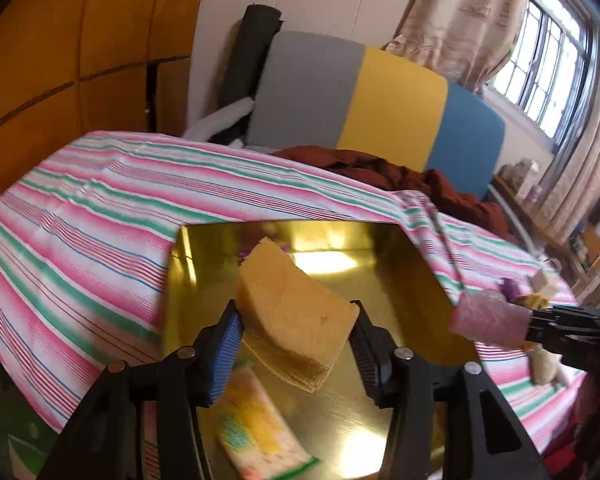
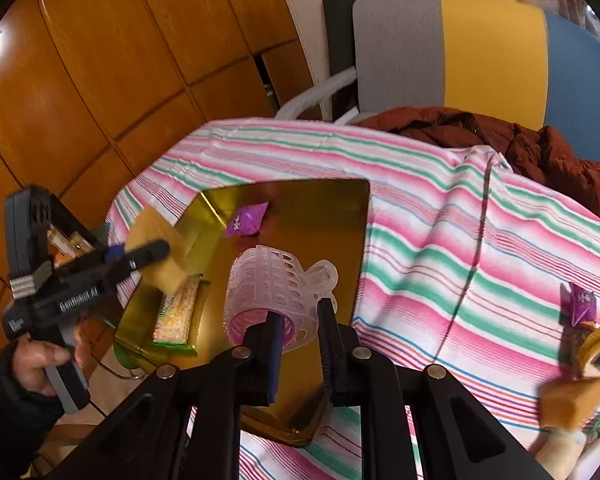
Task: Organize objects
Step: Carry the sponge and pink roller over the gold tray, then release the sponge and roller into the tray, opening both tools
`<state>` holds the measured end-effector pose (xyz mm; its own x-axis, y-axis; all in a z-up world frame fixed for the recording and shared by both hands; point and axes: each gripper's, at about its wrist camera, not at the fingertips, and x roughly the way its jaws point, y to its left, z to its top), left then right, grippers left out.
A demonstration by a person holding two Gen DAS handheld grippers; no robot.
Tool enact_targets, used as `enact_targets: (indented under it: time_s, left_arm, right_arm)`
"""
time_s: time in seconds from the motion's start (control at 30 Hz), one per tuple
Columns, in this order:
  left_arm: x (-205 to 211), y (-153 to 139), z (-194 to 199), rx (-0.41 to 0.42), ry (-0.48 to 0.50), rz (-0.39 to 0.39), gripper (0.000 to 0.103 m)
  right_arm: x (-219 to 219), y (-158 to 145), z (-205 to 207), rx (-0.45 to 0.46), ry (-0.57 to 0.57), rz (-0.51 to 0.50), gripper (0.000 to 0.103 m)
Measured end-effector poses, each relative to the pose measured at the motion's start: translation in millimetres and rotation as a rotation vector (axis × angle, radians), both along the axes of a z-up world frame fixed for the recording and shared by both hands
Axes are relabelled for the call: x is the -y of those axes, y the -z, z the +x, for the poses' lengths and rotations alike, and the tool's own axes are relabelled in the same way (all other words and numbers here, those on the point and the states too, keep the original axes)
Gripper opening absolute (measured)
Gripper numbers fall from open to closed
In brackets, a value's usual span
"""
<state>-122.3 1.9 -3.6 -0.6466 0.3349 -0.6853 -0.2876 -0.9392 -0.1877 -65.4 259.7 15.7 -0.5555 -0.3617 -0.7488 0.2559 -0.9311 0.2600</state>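
The left gripper stood over the shiny gold rectangular tray, its jaws parted around a yellow foam sponge that looked loose between the pads. The right gripper was clenched on a pink plastic hair roller above the same tray, where 1 purple wrapped candy and a yellow-green packet lay.

The right gripper clamps a pink hair roller between its jaws, gold tray beyond.
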Motion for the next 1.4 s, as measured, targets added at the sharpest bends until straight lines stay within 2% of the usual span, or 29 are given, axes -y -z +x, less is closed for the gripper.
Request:
enact_targets:
  time_s: [0.13,0.2,0.23,0.27,0.3,0.53,0.63,0.83,1.07,1.23,1.4]
  left_arm:
    - [4,2,-12,0.001,-0.038,-0.049,0.078]
    - [10,0,-12,0.002,-0.055,-0.042,0.08]
    - [11,0,-10,0.004,-0.059,-0.033,0.08]
    - [13,0,-8,0.006,-0.063,-0.026,0.08]
    - [16,0,-4,0.01,-0.063,-0.019,0.08]
    - [20,0,23,0.021,-0.084,0.007,0.08]
    - [15,0,31,0.037,-0.08,0.012,0.08]
    - [2,-8,48,0.022,-0.064,-0.011,0.08]
    - [-5,-22,63,-0.026,-0.099,-0.04,0.08]
    - [-14,-25,75,-0.054,-0.107,-0.078,0.08]
    - [-26,-26,83,-0.068,-0.075,-0.103,0.08]
  right_arm:
    - [10,5,-13,0.021,0.039,-0.004,0.019]
    - [17,5,-24,0.029,0.064,-0.024,0.021]
    - [20,5,-27,0.03,0.074,-0.034,0.037]
    - [22,4,-29,0.033,0.08,-0.038,0.057]
    - [24,5,-31,0.034,0.086,-0.043,0.062]
    - [37,14,-15,0.05,0.055,-0.011,0.063]
    - [36,15,-5,0.041,0.062,0.006,0.07]
    - [36,8,16,-0.008,0.089,0.043,0.078]
    - [31,-7,42,-0.11,0.154,0.117,0.089]
    - [35,-11,54,-0.157,0.156,0.166,0.092]
    - [30,-12,64,-0.178,0.181,0.183,0.095]
